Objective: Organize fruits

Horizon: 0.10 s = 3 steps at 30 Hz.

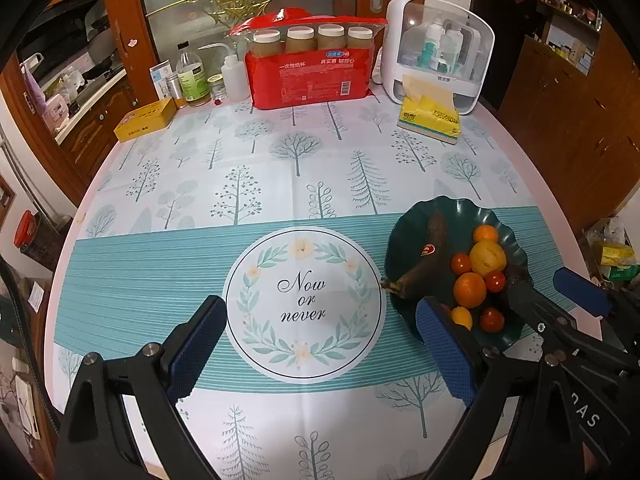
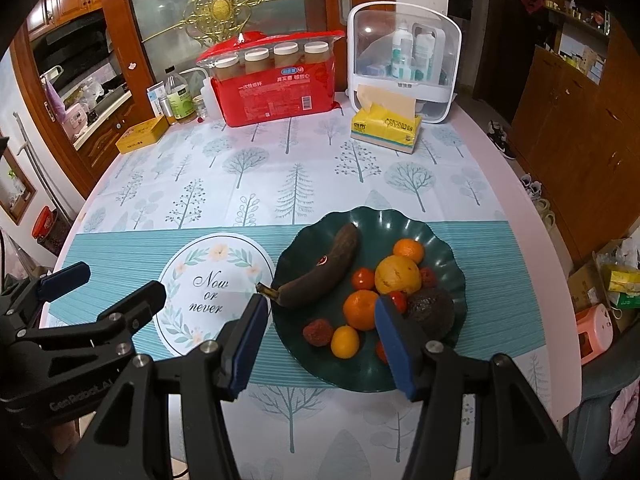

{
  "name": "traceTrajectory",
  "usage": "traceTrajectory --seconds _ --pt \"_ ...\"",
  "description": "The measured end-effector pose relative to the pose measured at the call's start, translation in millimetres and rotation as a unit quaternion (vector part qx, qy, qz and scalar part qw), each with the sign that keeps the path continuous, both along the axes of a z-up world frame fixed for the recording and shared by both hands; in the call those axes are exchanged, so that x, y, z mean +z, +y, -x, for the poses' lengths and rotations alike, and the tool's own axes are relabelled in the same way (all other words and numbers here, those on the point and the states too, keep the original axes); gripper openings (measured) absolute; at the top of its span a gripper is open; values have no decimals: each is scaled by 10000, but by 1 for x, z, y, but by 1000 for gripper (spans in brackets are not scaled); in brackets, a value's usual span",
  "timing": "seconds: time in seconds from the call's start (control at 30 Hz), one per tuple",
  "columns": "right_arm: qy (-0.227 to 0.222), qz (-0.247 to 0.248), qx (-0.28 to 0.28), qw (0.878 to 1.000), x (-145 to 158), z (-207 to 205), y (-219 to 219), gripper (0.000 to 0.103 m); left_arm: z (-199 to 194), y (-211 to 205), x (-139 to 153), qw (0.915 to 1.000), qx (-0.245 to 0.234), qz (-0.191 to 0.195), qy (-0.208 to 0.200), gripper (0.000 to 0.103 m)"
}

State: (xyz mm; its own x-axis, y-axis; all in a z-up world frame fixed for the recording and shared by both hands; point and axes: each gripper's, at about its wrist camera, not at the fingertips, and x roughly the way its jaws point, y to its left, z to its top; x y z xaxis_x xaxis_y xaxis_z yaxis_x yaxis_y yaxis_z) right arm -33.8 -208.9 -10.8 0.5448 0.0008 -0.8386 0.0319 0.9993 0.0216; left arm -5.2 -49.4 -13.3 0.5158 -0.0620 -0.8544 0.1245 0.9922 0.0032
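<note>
Fruit all gathered on green plate [image 2: 448, 240] | we hold right tongs [image 2: 320, 340] and left tongs [image 1: 320, 344] wide open, empty | hovering above worktop [image 2: 280, 168], clear of plate.

Both views are lit by warm indoor light from above, bright on the pale surface [image 1: 280, 184] and much dimmer toward the room at the right, where the wooden cabinets [image 2: 572, 128] fall into shadow. Shadows on the cloth are soft and weak. A small glare sits on the clear cover of the white organizer box [image 2: 404, 40]. Strong fisheye distortion bends the edges, and black corners frame each picture. The center is sharp; the margins look slightly soft.
</note>
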Motion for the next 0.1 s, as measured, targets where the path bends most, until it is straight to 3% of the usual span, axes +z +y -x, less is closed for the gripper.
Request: traceTrajectory --seconds 0.1 --pt "34 -4 -33 10000 -1 -3 1 56 0 0 0 10000 11 -2 8 95"
